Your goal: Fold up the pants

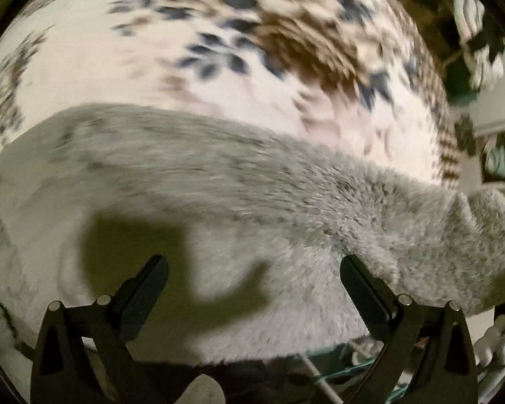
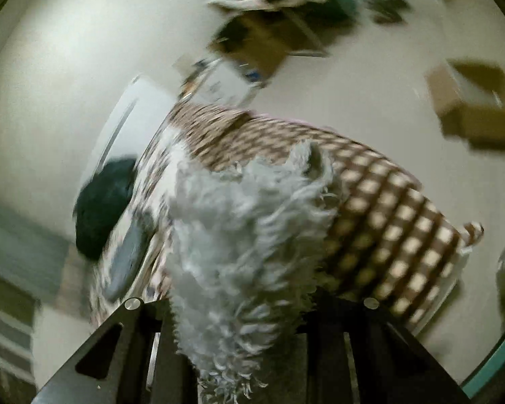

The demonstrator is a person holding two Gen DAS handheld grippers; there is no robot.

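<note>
One pair of fluffy grey pants (image 1: 252, 202) is spread across the patterned bedspread (image 1: 117, 67) | left gripper (image 1: 254, 264) is held open, empty | right gripper (image 2: 239, 330) is clamped on pants near bedspread edge | fabric should be kept taut while lifted.

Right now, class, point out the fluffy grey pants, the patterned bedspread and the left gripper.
fluffy grey pants (image 1: 252, 195): left wrist view, middle of the spread fabric.
patterned bedspread (image 1: 218, 67): left wrist view, leaf-printed area beyond the pants.
left gripper (image 1: 252, 269): left wrist view, midway between its open fingers.
</note>
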